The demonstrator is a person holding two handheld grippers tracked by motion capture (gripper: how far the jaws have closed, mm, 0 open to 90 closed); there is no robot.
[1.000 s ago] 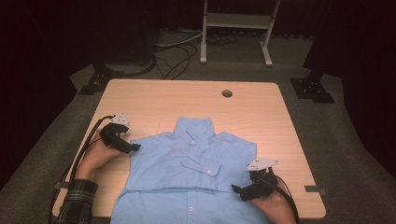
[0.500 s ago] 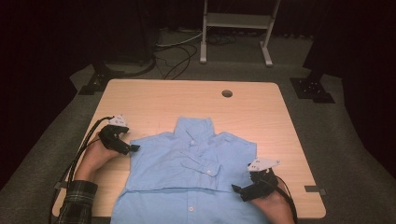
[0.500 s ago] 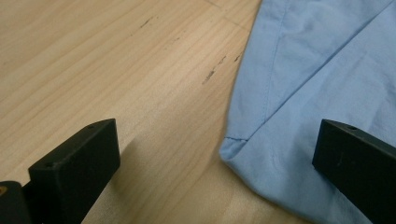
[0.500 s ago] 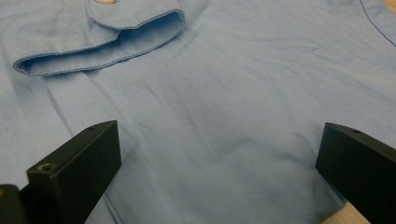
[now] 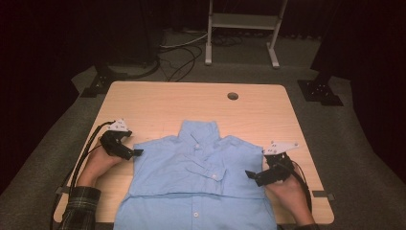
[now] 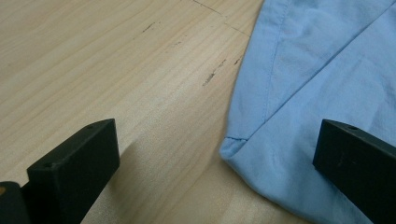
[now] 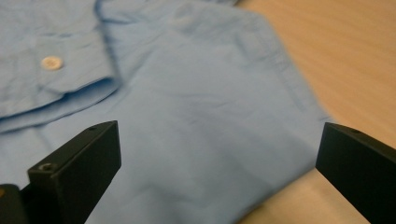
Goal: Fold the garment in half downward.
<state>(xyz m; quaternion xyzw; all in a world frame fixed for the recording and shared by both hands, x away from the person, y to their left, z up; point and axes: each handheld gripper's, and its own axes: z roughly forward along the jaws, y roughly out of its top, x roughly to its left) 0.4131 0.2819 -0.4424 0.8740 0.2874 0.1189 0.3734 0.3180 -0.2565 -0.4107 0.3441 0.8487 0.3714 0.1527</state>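
- My left gripper [image 5: 135,153] sits at the left middle of the high view, jaws spread wide and pinching nothing. In the left gripper view 1 jaw is over bare wood at lower left and the other over cloth at the right edge, with the folded corner [image 6: 232,148] between them.
- My right gripper [image 5: 251,175] is at the lower right of the high view, jaws also spread and empty, straddling the shirt's rounded right edge [image 7: 299,158].
- The blue shirt [image 5: 201,182] lies flat in the lower middle of the high view, collar toward the top, sleeves folded in, a cuff with a button [image 5: 215,177] across the chest. Its lower part runs off the bottom of the frame.
- I judge the step in hand is taking both side edges to fold the shirt further. To do it well, I should slide each lower jaw under all the layers at the fold, close on the doubled cloth and not just the top layer, and lift both sides evenly so the folded sleeves stay put.
- The table [image 5: 158,105] is bare wood around the shirt, with a round cable hole [image 5: 232,96] at upper right, well apart from the work.
- My cables [image 5: 88,143] trail at the left edge, clear of the cloth. Nothing blocks either gripper. The main risk I see is dragging the cuff loose.
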